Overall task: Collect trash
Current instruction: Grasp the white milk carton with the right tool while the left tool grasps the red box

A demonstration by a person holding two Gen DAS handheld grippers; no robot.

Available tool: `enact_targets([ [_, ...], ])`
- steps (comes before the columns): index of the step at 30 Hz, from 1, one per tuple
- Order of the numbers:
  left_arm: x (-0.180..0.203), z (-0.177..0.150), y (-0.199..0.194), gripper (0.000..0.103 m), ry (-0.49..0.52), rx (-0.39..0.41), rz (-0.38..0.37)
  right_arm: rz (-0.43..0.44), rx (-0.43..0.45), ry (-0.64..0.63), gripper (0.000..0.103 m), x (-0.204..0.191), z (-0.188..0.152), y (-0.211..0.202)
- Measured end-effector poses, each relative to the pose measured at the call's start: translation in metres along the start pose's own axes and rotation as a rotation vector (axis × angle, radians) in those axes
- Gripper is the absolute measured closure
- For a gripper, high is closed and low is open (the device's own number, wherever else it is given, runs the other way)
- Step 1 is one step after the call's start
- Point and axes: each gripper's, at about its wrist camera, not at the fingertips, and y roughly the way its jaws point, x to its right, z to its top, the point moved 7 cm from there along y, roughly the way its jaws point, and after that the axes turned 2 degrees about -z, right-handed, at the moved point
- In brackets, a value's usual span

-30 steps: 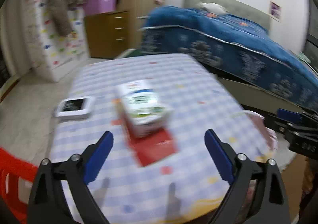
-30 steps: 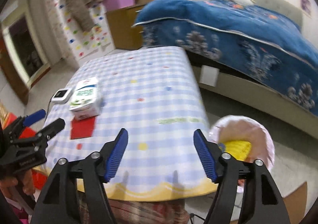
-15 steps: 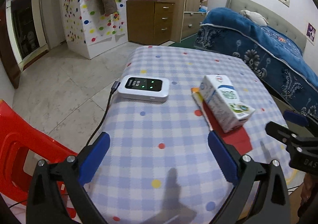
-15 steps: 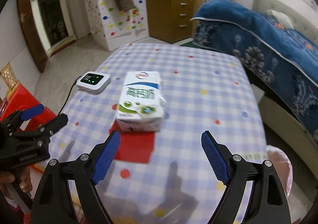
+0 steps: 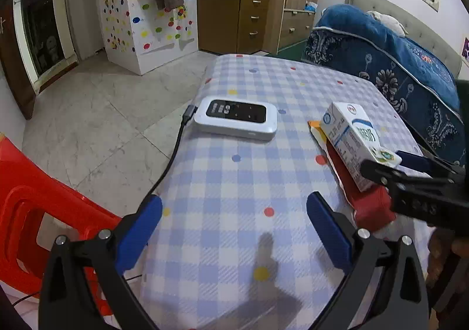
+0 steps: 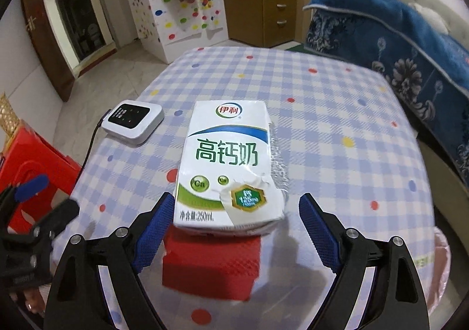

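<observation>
A white milk carton [image 6: 228,160] with green lettering lies flat on a red packet [image 6: 211,265] on the checked tablecloth [image 6: 337,113]. My right gripper [image 6: 237,230] is low over the carton's near end. Its jaws are opening, and the carton's end sits between the blue fingertips without either pad pressing it. In the left wrist view the carton [image 5: 351,136] and red packet [image 5: 369,207] are at the right, with the right gripper [image 5: 410,166] beside them. My left gripper [image 5: 234,230] stands open over bare cloth, holding nothing.
A white device [image 5: 236,117] with a dark screen and a black cable [image 5: 173,154] lies left of the carton. A red plastic chair [image 5: 29,207] stands at the table's left edge. A blue-covered bed [image 5: 395,57] is at the right, and a pink bin [image 6: 439,265] sits below the table's right edge.
Both grippers have swung left across the table. The right one has closed in on the milk carton with its jaws wider. The left one now faces the white device.
</observation>
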Motion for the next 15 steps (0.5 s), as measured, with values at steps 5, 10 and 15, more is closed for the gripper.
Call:
enact_targets([
  [5,0.009,-0.006,-0.004,0.007,0.022,-0.012,-0.011,0.02,0.018,0.03,0.031,0.006,-0.002,-0.008],
  [10,0.034,-0.008,-0.006,0.007,0.051,-0.017,-0.055,-0.056,0.104,0.015,0.032,0.03,-0.007,-0.047],
  [15,0.076,-0.01,0.0,0.007,0.105,-0.037,-0.108,-0.106,0.137,0.084,0.031,0.071,-0.022,-0.079],
])
